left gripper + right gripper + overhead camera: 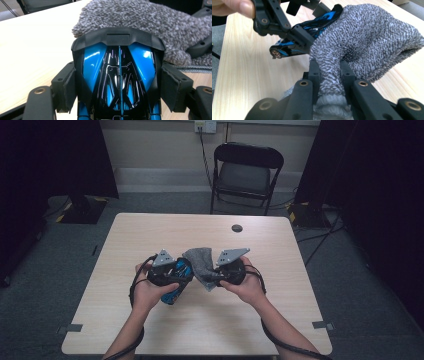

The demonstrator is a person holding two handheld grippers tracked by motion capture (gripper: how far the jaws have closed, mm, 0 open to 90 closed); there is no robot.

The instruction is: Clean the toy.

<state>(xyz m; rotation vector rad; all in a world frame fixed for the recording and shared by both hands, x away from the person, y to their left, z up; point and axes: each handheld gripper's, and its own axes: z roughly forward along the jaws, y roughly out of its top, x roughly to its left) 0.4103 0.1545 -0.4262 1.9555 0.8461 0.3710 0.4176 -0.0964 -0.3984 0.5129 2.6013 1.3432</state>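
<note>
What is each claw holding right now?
Left gripper: closed on the blue and black toy car.
Right gripper: closed on the grey sock.

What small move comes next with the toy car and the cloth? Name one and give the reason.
Probably ease the toy car forward into the grey cloth. The left gripper clamps the car's sides with its nose at the cloth, while the right gripper pinches a fold and holds the cloth up.
</note>
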